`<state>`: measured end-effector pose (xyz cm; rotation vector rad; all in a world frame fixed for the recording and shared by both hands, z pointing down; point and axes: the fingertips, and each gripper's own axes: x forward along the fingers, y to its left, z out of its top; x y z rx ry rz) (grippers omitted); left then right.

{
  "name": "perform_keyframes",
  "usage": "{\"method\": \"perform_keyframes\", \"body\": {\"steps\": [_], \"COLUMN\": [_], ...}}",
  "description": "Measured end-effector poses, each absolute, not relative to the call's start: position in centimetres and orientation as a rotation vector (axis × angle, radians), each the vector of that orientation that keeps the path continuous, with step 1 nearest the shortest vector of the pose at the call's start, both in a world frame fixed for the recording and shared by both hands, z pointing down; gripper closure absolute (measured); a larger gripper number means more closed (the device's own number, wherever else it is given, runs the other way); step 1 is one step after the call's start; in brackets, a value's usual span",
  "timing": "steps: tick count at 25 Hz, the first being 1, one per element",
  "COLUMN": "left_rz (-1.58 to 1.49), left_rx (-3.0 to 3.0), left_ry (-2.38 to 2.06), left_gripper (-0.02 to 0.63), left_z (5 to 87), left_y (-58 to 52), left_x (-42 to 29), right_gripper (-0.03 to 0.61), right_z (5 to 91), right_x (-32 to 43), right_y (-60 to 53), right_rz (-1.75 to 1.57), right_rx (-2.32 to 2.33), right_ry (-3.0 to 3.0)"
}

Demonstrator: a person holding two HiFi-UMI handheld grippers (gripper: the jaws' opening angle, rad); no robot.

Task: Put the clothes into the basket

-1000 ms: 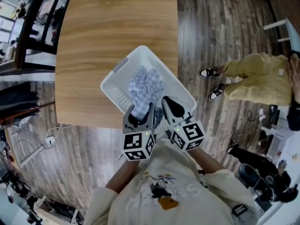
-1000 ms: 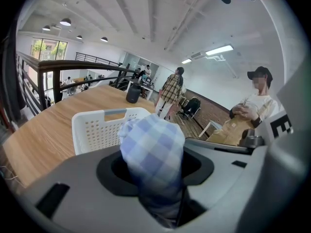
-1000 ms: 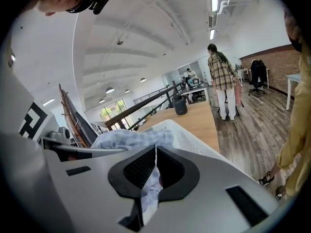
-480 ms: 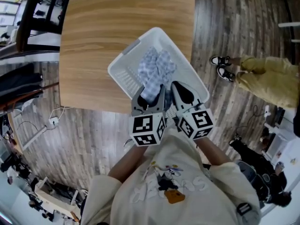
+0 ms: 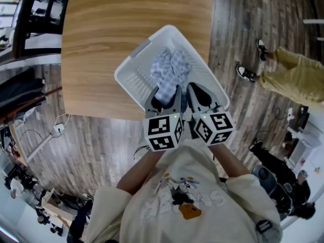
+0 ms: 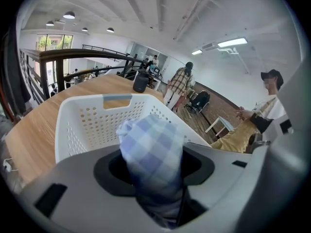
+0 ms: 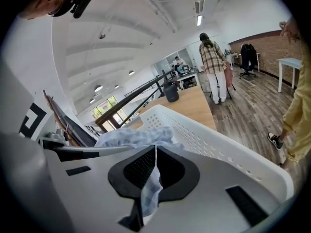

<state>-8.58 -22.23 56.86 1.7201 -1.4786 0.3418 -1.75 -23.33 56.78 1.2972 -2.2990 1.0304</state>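
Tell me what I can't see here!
The basket floor: head view, the cloth covers it.
The cloth's near end: head view, the left gripper and right gripper hide it.
The dark thing on the table: left gripper view, too small to name.
The person in yellow: head view, cut off by the right edge.

A white plastic basket (image 5: 135, 81), smooth and faintly glossy, with perforated walls. Inside the basket, a checked cloth (image 5: 169, 71) of soft, crumpled woven fabric. Beneath the basket, a table (image 5: 126, 19) of light wood, smooth and matt. Right of the basket, a floor (image 5: 238, 29) of dark, streaky wood planks. At the basket's near edge, the left gripper (image 5: 165, 96) and right gripper (image 5: 197, 92) are matt grey plastic with black textured pads (image 7: 140, 168).
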Motion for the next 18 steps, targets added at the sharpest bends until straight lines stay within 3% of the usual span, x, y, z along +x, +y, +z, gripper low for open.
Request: {"method": "perform_keyframes", "body": {"steps": [9, 18], "left_rz": [0.340, 0.282], "left_rx": [1.643, 1.695], "left_ry": [-1.446, -1.433], "left_gripper": [0.399, 0.342], "left_z": [59.4, 59.3], "left_y": [-22.5, -24.3], "left_x": [-8.8, -7.8], "right_gripper": [0.552, 0.552], "right_z": [58.3, 59.0], "right_x": [-1.9, -1.3], "right_y": [-23.4, -23.7], "right_rz": [1.103, 1.128], "right_rx": [1.337, 1.362], "right_ry": [-2.229, -2.186]}}
